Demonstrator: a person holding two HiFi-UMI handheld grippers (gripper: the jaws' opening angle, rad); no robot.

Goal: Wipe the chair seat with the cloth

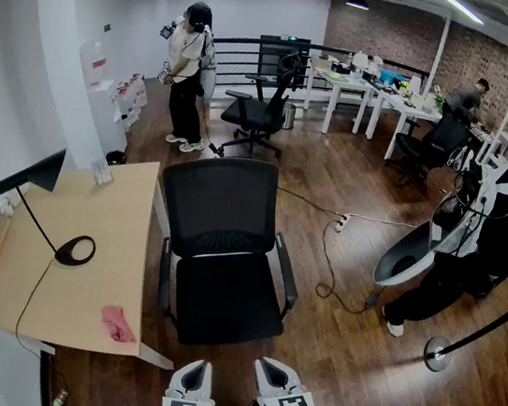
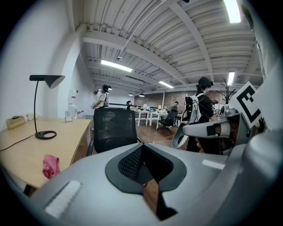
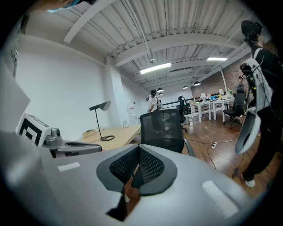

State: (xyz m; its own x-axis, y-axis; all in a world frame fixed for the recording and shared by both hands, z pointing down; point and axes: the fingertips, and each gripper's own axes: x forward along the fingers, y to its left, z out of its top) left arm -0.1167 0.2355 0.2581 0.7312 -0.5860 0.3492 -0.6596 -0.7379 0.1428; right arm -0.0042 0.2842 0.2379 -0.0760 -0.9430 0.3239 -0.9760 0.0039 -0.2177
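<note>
Fingers point(image 2: 131, 162) of the left gripper point(image 2: 142, 146) were together at the tips, nothing between them. Those of the right gripper point(image 3: 137, 148) were likewise closed and empty. Both grippers sat side by side, low, just in front of the chair point(image 1: 231, 232), aimed at its backrest. The chair seat point(image 1: 225, 299) was black, bare, and clear of both grippers. The pink cloth point(image 1: 119, 324) lay crumpled left of the chair on the tabletop point(image 1: 50, 299), near the corner closest to the seat, with neither gripper touching it. A black lamp point(image 1: 47, 223) stood further left of the chair on the same tabletop. A white power strip point(image 1: 341, 223) lay on the wooden floor point(image 1: 342, 371) to the right of the chair. A person point(image 1: 474, 249) stood well right of the chair.
</note>
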